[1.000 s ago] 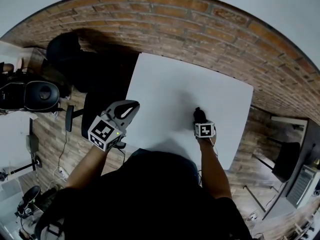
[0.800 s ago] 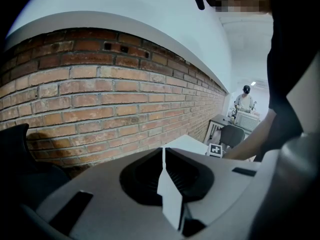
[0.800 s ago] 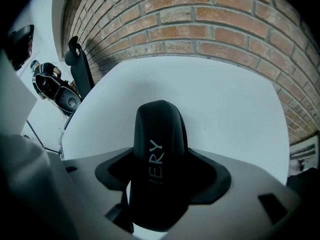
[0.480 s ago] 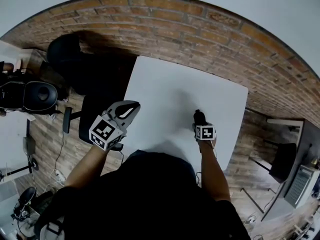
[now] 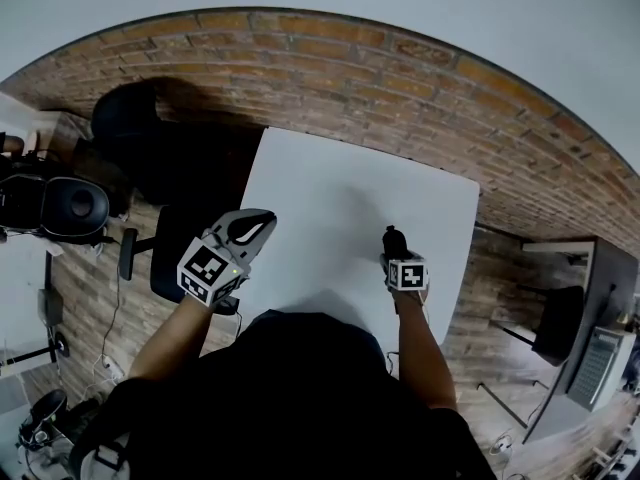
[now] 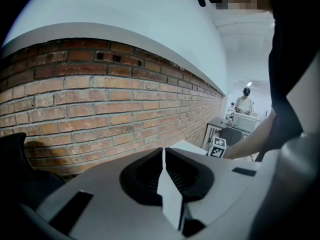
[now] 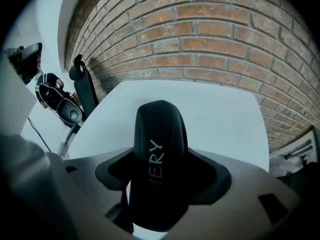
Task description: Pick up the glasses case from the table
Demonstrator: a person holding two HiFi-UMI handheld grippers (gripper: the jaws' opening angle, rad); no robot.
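Note:
The black glasses case (image 7: 160, 154), with white lettering on it, stands upright between the jaws of my right gripper (image 7: 160, 184), which is shut on it. In the head view the glasses case (image 5: 394, 240) pokes out beyond the right gripper (image 5: 396, 252) over the near right part of the white table (image 5: 330, 183). At the table's left edge my left gripper (image 5: 243, 232) hangs shut with nothing in it. In the left gripper view the left gripper (image 6: 164, 170) has its pads meeting, aimed at the brick wall (image 6: 100, 104).
A brick wall (image 5: 330, 63) runs along the table's far side. A black chair (image 5: 135, 118) and dark equipment (image 5: 65, 203) stand to the left. A desk with devices (image 5: 600, 358) is at the right. A distant person (image 6: 245, 100) shows in the left gripper view.
The right gripper has risen with the glasses case in it, and the table looks smaller beneath it. The left gripper has risen slightly by the table's left edge.

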